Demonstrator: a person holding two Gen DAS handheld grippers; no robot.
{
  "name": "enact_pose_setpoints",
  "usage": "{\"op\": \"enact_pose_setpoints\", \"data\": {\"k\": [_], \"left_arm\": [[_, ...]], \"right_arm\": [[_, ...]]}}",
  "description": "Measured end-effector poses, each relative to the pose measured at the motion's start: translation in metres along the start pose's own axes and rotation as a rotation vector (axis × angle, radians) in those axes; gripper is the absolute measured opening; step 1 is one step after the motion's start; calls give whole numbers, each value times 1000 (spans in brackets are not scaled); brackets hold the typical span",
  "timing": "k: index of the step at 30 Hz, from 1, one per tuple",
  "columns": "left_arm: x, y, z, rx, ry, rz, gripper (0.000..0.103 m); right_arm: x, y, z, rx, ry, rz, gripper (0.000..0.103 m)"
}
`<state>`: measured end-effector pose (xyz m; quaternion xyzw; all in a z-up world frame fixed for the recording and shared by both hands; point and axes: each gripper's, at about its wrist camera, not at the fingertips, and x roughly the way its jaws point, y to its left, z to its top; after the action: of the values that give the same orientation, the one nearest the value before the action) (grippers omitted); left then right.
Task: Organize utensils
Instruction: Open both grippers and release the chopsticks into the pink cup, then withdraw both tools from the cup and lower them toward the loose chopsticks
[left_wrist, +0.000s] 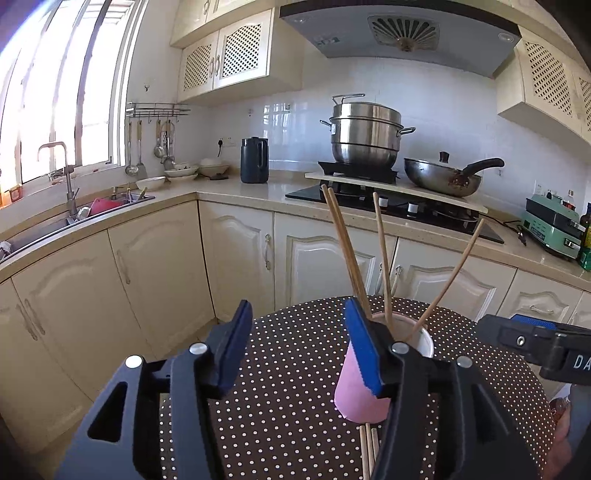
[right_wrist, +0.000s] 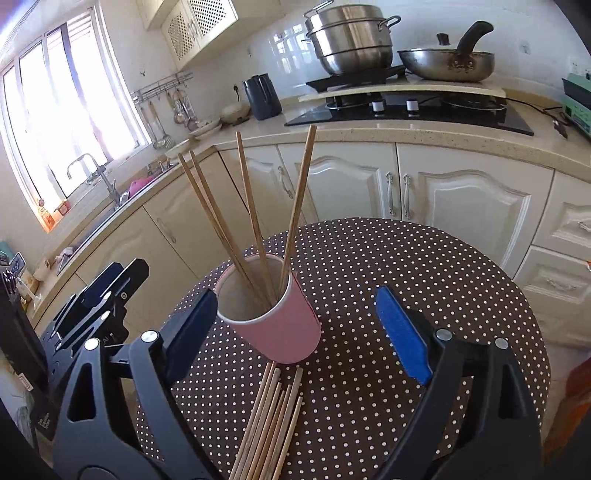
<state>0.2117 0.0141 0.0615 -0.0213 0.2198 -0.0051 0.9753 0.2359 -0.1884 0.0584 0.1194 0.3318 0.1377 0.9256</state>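
Pink cup (right_wrist: 275, 325) stands upright near the left edge of the dotted round table (right_wrist: 424, 280), holding four chopsticks (right_wrist: 295, 206). Loose chopsticks (right_wrist: 266, 424) lie just before it. Left gripper (left_wrist: 299, 350) and right gripper (right_wrist: 303, 328): jaws apart, nothing held. Table's right half lies free.

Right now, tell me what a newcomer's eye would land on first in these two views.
A pink paper cup stands on the round brown polka-dot table, with four wooden chopsticks fanning out of it. More loose wooden chopsticks lie flat on the table just in front of the cup. Behind, a stacked steel steamer pot sits on the stove.
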Motion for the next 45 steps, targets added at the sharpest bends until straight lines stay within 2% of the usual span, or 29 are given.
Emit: {"op": "enact_pose_setpoints", "data": {"k": [5,9,18,27,36,45], "left_arm": [[-19,0,-9,8,-5,6,60],[-29,2,-19,-18,30,-55,63],[-37,11,-46,-49,68,-60,66],[-28,16,-83,-49,170,-65,67],[-25,17,-116,10,264,-83,66],[-25,16,-134,32,325,-113,66]], "right_arm": [[-21,4,-14,-21,-34,-23,93],[-28,7,-28,-39,-17,-33,93],[-31,10,-68,-107,29,-118,93],[-6,6,-104,-113,140,-155,93],[31,6,-138,-123,257,-179,93],[44,7,-148,-126,270,-206,93]]}}
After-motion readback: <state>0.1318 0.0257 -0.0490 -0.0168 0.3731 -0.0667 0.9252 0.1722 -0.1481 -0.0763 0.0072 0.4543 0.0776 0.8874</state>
